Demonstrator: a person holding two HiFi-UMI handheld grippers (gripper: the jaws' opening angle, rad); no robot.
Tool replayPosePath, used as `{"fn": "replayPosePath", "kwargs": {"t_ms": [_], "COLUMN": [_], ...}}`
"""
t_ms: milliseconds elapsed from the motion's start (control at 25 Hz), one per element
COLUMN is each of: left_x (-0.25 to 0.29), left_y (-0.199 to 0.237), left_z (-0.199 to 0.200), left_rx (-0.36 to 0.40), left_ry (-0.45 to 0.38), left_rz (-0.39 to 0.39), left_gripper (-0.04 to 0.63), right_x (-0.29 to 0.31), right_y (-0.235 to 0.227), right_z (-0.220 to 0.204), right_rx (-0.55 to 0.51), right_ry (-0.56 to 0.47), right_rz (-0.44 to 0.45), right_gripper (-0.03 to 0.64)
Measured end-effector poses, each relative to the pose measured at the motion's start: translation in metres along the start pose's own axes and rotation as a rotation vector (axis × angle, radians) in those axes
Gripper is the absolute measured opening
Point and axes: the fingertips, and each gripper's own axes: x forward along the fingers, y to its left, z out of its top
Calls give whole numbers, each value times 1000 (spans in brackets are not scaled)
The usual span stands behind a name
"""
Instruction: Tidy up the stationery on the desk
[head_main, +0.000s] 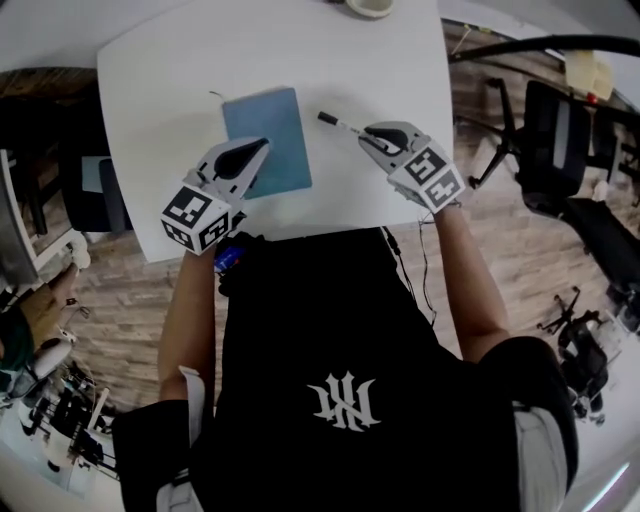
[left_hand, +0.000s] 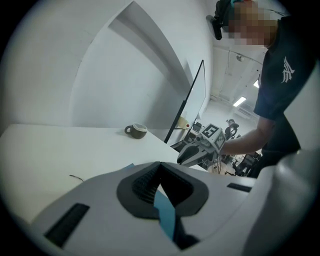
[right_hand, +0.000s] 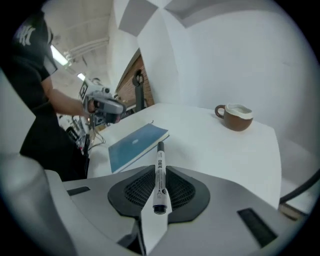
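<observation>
A blue notebook (head_main: 272, 128) lies flat on the white desk (head_main: 160, 80). My left gripper (head_main: 258, 148) hovers over its near left corner with its jaws shut. In the left gripper view the pads (left_hand: 145, 182) meet, and the notebook's blue (left_hand: 163, 212) shows through the gap behind them. My right gripper (head_main: 372, 135) is to the right of the notebook, shut on a white marker with a black cap (head_main: 340, 124). The marker (right_hand: 160, 172) lies along the jaws in the right gripper view, pointing toward the notebook (right_hand: 136, 145).
A brown mug (right_hand: 236, 117) stands at the desk's far edge (head_main: 368, 6). A thin dark thread (head_main: 215, 95) lies left of the notebook. A black office chair (head_main: 555, 140) stands on the wooden floor to the right of the desk.
</observation>
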Motion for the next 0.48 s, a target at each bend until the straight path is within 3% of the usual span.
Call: {"fn": "replayPosePath", "kwargs": {"t_ms": [320, 480], "left_x": [-38, -49], "left_y": [35, 49], "left_z": [-11, -21], "left_rx": [-41, -61], "left_ry": [-17, -8], "left_rz": [66, 83], "left_gripper": [3, 3], "right_x": [35, 50], "right_y": [5, 12], "right_z": [3, 7], "right_rx": [340, 445], "right_ry": [-69, -92], "right_rz": [-66, -98], "right_gripper": [86, 86]}}
